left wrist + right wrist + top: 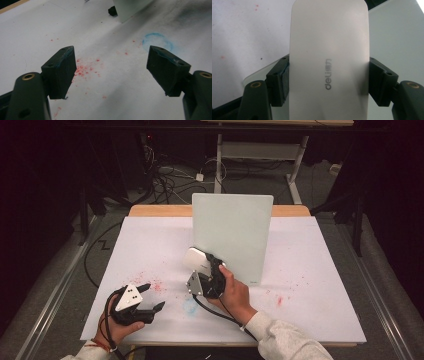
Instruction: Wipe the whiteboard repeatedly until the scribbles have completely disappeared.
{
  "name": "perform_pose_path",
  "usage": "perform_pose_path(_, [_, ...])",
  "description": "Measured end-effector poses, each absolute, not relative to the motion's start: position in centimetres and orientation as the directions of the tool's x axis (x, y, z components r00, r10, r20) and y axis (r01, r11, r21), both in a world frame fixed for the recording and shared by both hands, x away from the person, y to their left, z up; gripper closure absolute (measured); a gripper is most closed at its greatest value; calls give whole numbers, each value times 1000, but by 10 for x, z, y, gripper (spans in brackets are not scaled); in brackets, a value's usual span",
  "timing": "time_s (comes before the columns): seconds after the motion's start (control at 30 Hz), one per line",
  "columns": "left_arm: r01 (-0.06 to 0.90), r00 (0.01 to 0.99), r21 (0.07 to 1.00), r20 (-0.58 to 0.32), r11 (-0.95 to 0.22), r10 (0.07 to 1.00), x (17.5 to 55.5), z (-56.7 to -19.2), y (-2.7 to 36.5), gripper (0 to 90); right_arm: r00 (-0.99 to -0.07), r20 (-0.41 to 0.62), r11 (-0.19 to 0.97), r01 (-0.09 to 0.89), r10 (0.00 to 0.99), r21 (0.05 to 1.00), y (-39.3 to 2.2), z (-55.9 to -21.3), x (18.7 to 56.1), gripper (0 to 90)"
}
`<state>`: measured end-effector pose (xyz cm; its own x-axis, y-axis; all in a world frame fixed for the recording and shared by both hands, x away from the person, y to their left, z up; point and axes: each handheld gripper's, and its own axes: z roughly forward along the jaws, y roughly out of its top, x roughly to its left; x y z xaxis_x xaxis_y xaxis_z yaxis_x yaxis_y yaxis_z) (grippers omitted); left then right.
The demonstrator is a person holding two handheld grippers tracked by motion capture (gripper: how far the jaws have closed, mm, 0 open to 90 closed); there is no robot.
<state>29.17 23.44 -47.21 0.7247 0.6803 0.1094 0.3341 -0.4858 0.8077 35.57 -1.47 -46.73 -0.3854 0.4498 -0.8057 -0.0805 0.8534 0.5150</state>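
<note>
Two grippers over the white table (320, 270). Right gripper (204, 262) clamped on a white eraser block (328, 57), printed "deli", jaws pressed against its two long sides, held just in front of the upright pale-green board (232, 235) at mid-table. Left gripper (150, 297) low at the near left, jaws spread wide, nothing between them, hovering over red speckles (85, 70). Faint blue ring mark (157, 41) on the sheet nearby, just ahead of the right-hand jaw.
</note>
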Motion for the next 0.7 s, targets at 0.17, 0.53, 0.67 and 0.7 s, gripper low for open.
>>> perform_pose_path(0.17, [331, 727, 808, 112, -488, 678, 292, -472, 234, 230, -426, -785, 848, -72, 450, 525, -20, -465, 356, 307])
perform_pose_path(0.53, [333, 727, 808, 109, -486, 678, 292, -472, 233, 230, -318, -734, 770, -20, 601, 638, -63, -419, 372, 307])
perform_pose_path(0.67, [332, 729, 807, 109, -488, 676, 292, -472, 232, 230, -321, -739, 774, -27, 593, 633, -53, -420, 372, 306])
perform_pose_path(0.7, [332, 729, 808, 108, -487, 676, 292, -472, 232, 230, -322, -742, 777, -31, 588, 629, -51, -418, 373, 306])
